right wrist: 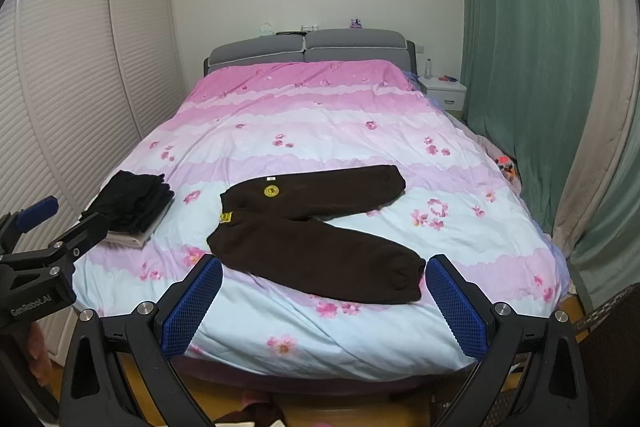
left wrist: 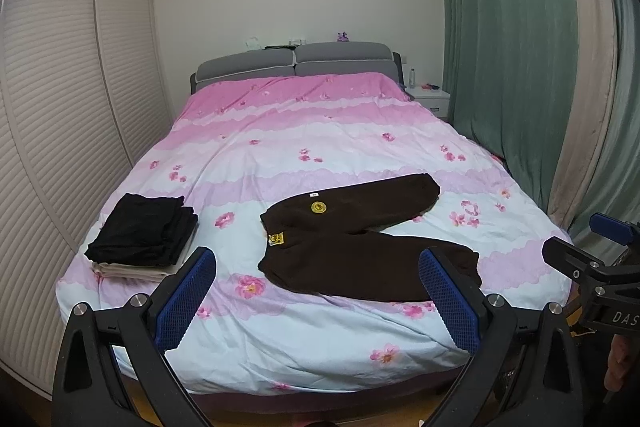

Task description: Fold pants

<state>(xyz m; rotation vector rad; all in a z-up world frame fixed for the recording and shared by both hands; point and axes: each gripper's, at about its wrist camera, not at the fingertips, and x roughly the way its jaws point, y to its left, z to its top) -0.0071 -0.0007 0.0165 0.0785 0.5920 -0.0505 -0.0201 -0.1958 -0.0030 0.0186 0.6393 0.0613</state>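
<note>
Dark brown pants (left wrist: 360, 247) (right wrist: 312, 231) lie spread flat on the bed, waistband to the left with yellow labels, legs splayed to the right. My left gripper (left wrist: 320, 259) hovers short of the bed's foot, jaws wide open and empty, blue fingertips (left wrist: 188, 295) framing the pants. My right gripper (right wrist: 324, 263) also stands wide open and empty, held back from the near leg cuff. In the left wrist view the right gripper (left wrist: 584, 243) shows at the right edge; in the right wrist view the left gripper (right wrist: 52, 223) shows at the left edge.
A stack of folded black and beige clothes (left wrist: 144, 237) (right wrist: 132, 207) sits at the bed's left near corner. The pink floral quilt (left wrist: 304, 131) covers the bed. Wardrobe doors (left wrist: 60, 107) stand left, green curtains (left wrist: 500, 27) right, a white nightstand (right wrist: 442, 89) by the headboard.
</note>
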